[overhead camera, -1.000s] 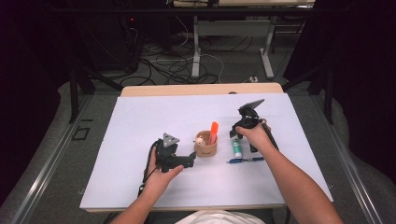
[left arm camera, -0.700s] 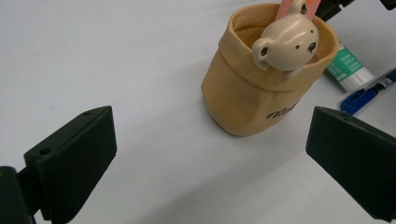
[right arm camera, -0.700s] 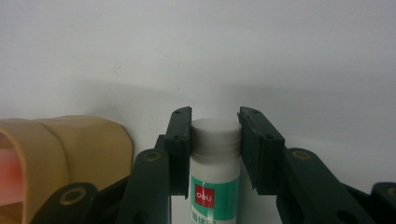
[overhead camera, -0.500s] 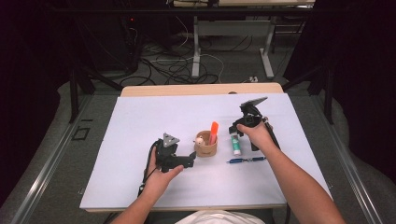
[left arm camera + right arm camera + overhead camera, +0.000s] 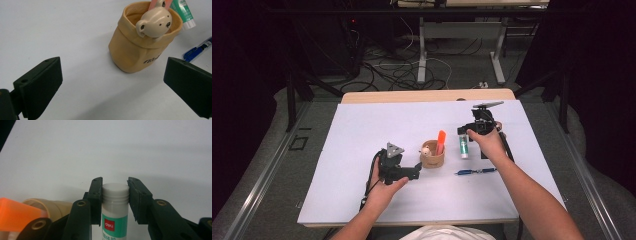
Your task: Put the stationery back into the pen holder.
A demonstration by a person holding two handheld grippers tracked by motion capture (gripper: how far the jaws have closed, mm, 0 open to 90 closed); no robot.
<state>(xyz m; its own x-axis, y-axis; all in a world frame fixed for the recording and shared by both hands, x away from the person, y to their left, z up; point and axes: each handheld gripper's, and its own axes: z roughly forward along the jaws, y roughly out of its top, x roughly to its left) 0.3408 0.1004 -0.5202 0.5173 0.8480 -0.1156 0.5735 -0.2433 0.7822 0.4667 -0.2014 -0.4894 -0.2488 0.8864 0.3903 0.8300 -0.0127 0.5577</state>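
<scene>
high view: white table sheet [image 5: 362,150], w/ tan bear pen cup [image 5: 432,156] near the middle, orange marker [image 5: 440,141] standing in it. left gripper [image 5: 414,171] sits just left of the cup, jaws wide, nothing in them. right gripper [image 5: 463,131] is clamped on a green-white glue stick [image 5: 464,148], just right of the cup. blue pen [image 5: 475,172] lies on the sheet nearer the person.

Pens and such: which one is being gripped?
The green-and-white glue stick, between the right gripper jaws. The orange highlighter stands in the tan cup; the blue pen lies untouched.
</scene>
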